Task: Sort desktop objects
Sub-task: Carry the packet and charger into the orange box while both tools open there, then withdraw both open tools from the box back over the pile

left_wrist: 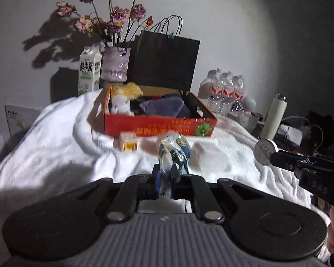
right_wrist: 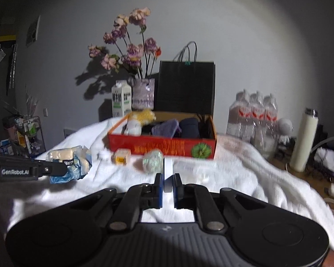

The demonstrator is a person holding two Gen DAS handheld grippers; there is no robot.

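Observation:
My left gripper [left_wrist: 165, 173] is shut on a crumpled blue-and-white snack packet [left_wrist: 173, 151], held above the white towel [left_wrist: 55, 138]. In the right wrist view the same gripper [right_wrist: 63, 169] comes in from the left with the packet [right_wrist: 71, 163]. My right gripper [right_wrist: 168, 179] is shut on a thin white round disc [right_wrist: 168, 169], seen edge-on. The left wrist view shows the disc's [left_wrist: 265, 151] flat face at that gripper's [left_wrist: 272, 155] tip. Behind stands an open red box [left_wrist: 160, 128] [right_wrist: 162, 148] holding a plush toy [left_wrist: 124, 98] and purple cloth [left_wrist: 167, 106].
A small yellow cube box [right_wrist: 122, 156] and a clear crumpled wrapper [right_wrist: 153, 161] lie on the towel before the red box. Behind are a milk carton [right_wrist: 121, 100], a vase of dried flowers [right_wrist: 143, 93], a black paper bag [right_wrist: 186, 86], packed water bottles [right_wrist: 253, 118] and a white flask [right_wrist: 304, 140].

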